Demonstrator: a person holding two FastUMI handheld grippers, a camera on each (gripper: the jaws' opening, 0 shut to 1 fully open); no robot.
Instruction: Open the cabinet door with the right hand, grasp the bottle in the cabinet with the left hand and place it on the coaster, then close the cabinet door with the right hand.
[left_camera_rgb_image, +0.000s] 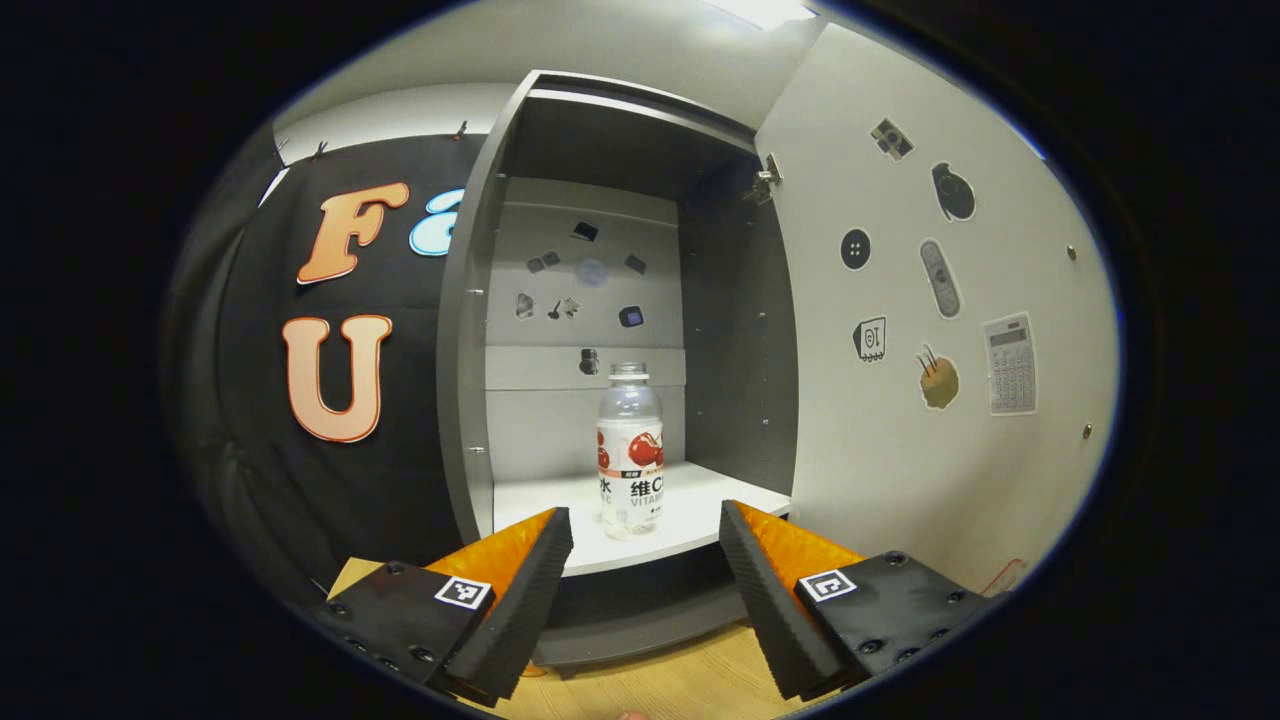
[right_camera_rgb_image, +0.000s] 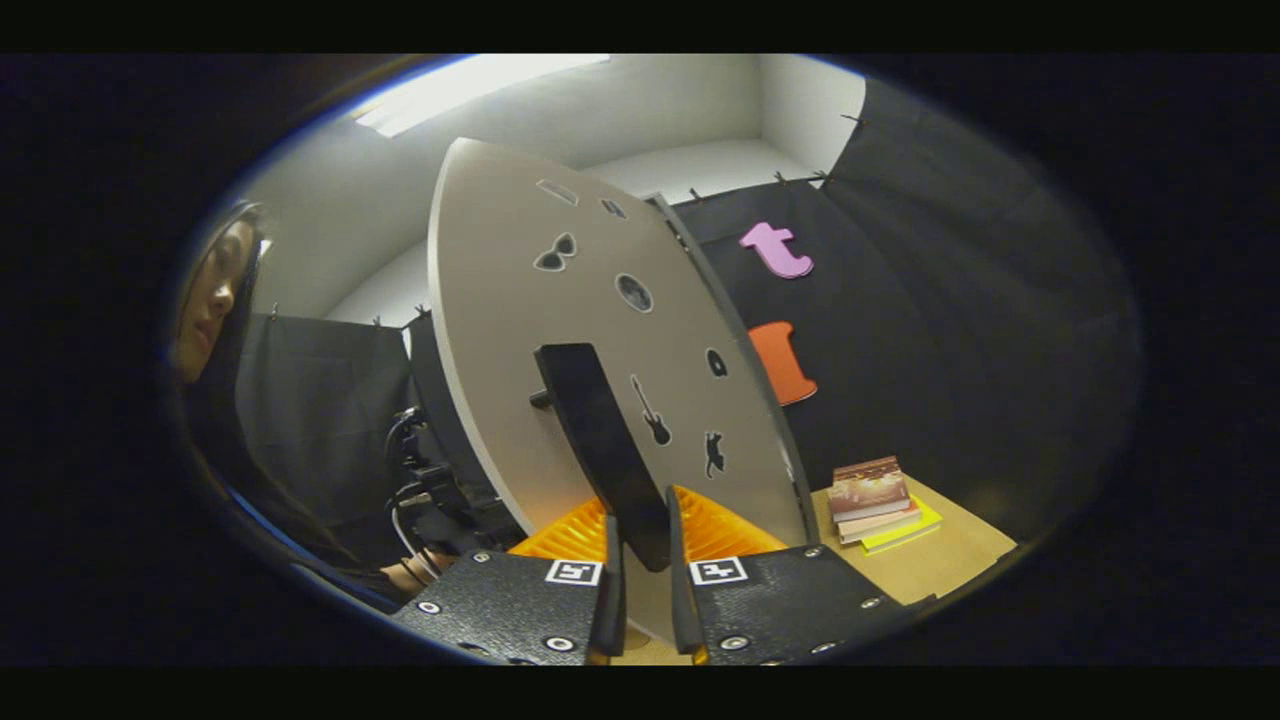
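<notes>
right gripper (right_camera_rgb_image: 640, 545) clamps the door handle (right_camera_rgb_image: 600, 440), holding the cabinet door (right_camera_rgb_image: 520, 300) swung open so the wide-spread left gripper (left_camera_rgb_image: 645, 560) can reach the bottle (left_camera_rgb_image: 630, 450) upright on the near shelf (left_camera_rgb_image: 700, 510).

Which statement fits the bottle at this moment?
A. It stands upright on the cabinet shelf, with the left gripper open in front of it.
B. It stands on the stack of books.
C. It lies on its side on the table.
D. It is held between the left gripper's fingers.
A: the bottle stands upright on the cabinet shelf, apart from the left gripper, whose fingers are spread wide before it.
</notes>
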